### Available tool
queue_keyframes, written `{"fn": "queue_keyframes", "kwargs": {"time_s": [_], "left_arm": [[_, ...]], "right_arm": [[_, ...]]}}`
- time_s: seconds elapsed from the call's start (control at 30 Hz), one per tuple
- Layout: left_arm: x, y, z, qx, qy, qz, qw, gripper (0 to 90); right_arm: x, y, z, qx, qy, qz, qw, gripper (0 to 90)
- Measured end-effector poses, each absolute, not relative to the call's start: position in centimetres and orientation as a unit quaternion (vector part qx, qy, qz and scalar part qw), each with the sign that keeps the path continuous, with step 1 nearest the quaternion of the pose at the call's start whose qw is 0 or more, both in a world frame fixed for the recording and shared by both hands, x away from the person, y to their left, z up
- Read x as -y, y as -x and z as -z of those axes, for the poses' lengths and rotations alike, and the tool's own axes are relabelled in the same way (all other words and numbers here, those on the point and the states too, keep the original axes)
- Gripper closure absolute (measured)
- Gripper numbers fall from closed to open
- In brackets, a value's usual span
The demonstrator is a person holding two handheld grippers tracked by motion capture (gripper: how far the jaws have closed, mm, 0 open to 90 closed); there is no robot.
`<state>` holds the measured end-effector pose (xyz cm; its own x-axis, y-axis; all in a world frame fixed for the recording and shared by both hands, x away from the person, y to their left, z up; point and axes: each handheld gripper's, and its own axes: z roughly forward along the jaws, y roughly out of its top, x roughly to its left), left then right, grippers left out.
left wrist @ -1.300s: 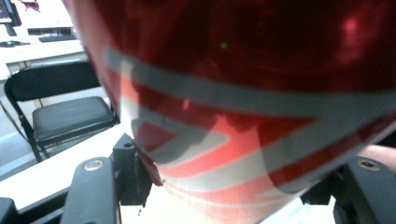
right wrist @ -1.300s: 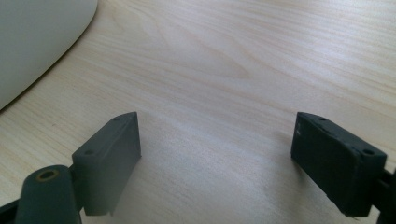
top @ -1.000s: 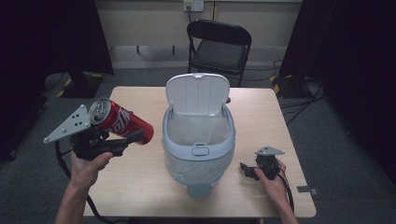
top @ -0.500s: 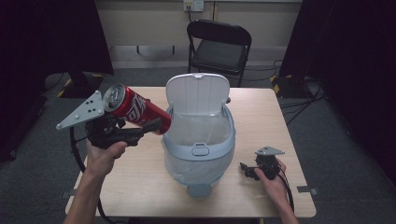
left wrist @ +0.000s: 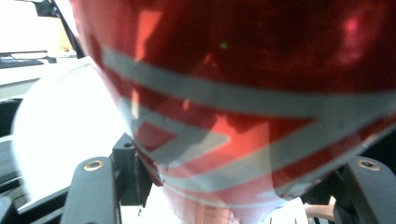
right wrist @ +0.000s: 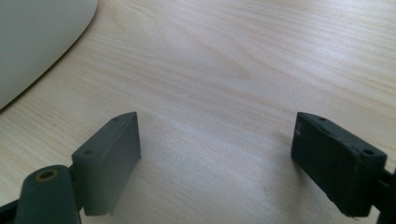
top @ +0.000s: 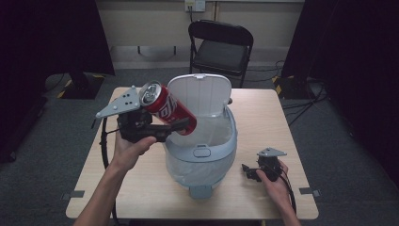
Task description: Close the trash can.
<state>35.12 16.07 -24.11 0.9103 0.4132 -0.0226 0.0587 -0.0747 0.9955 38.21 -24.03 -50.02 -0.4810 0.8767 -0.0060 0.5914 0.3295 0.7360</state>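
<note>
- Two grippers were seen: left gripper (top: 181, 126) was clamped on a red soda can (top: 167, 108), held tilted over the rim of the open grey bin (top: 202, 153).
- Right gripper (top: 248, 172) was rested on the table (top: 263, 113), jaws apart, beside the bin.

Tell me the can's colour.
Red with white lettering, the can shows best in the high view.
</note>
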Motion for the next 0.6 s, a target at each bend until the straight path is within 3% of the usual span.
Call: {"fn": "queue_keyframes", "kwargs": {"time_s": [0.5,0.6], "left_arm": [[-10.5,-37.4,23.5,-0.139,-0.794,-0.092,0.584,32.9],[-10.4,-37.6,23.6,-0.142,-0.796,-0.089,0.581,27.4]], "right_arm": [[24.0,-38.2,50.0,-0.789,-0.465,-0.344,0.207,14.5],[24.0,-38.2,50.0,-0.789,-0.466,-0.344,0.207,14.5]]}}
